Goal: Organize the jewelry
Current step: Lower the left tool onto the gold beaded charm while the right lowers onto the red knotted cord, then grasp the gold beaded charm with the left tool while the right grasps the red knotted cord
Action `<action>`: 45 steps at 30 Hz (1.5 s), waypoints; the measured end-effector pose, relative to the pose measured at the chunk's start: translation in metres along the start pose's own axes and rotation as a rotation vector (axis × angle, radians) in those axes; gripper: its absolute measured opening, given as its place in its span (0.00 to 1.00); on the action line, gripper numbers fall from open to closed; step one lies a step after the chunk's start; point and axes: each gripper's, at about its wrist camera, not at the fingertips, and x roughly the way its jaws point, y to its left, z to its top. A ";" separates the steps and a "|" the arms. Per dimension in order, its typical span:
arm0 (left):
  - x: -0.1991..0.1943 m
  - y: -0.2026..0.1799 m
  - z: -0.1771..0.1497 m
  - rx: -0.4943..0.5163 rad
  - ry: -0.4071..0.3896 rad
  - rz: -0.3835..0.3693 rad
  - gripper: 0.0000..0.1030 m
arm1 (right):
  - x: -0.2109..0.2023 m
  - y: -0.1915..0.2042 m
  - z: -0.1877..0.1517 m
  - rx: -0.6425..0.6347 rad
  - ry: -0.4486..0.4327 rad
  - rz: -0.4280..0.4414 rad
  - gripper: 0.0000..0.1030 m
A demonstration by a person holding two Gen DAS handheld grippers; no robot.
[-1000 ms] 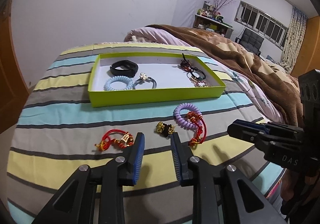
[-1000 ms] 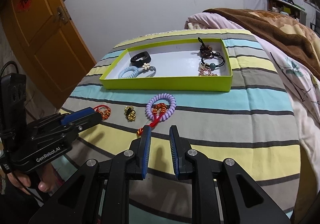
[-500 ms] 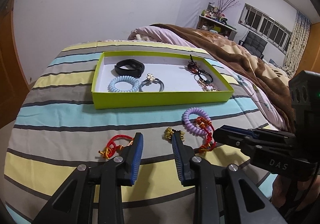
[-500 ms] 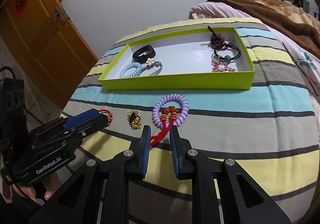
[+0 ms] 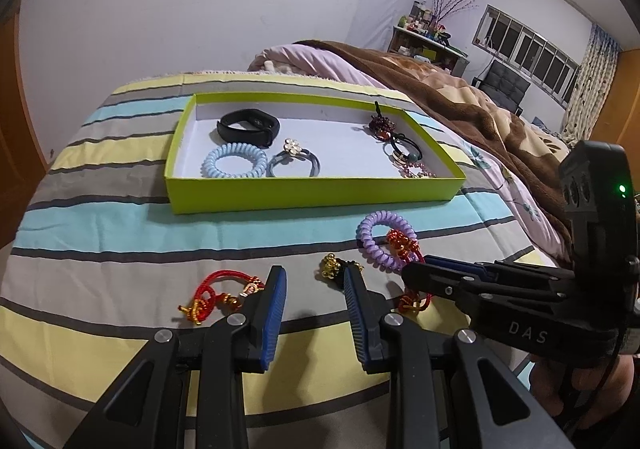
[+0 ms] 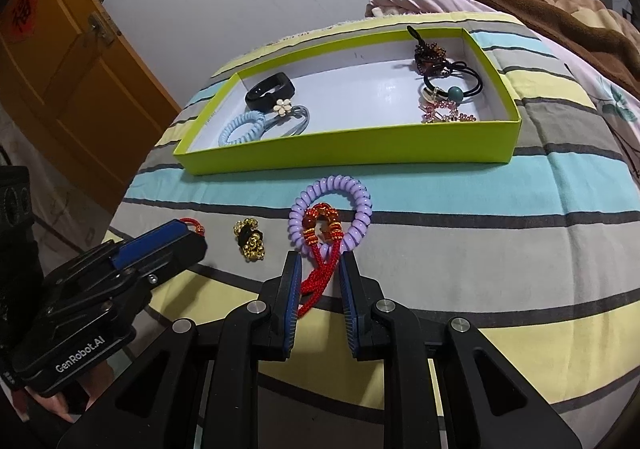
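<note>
A lime green tray (image 5: 312, 193) (image 6: 360, 147) lies on the striped bedspread and holds several hair ties and bracelets. In front of it lie a purple spiral hair tie (image 5: 380, 237) (image 6: 332, 209) with a red beaded cord bracelet (image 6: 320, 245) (image 5: 404, 245) across it, a small gold-bead piece (image 5: 334, 267) (image 6: 250, 239) and a second red cord bracelet (image 5: 218, 293). My right gripper (image 6: 320, 273) is open, its fingers on either side of the red cord's tail. My left gripper (image 5: 314, 289) is open over the bedspread between the second red bracelet and the gold piece.
A brown blanket (image 5: 460, 97) and pink pillow (image 5: 308, 57) lie beyond the tray on the right. A wooden door (image 6: 60, 61) stands at the left. The bed's near edge curves down just under both grippers.
My right gripper has moved forward until its fingers straddle the red cord's tail. My left gripper has edged forward toward the second red bracelet and the gold piece. Both stay open.
</note>
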 end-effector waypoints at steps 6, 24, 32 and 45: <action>0.011 -0.003 0.003 -0.008 0.021 -0.023 0.29 | -0.001 0.001 -0.002 -0.031 -0.007 -0.021 0.08; 0.042 -0.025 0.009 0.077 0.058 0.033 0.37 | -0.008 -0.014 -0.002 -0.031 -0.021 -0.001 0.03; 0.042 -0.031 0.007 0.135 0.055 0.110 0.24 | -0.009 -0.012 -0.003 -0.067 -0.017 -0.021 0.11; 0.026 -0.020 -0.002 0.104 0.047 0.106 0.23 | -0.002 0.003 -0.002 -0.190 0.004 -0.073 0.17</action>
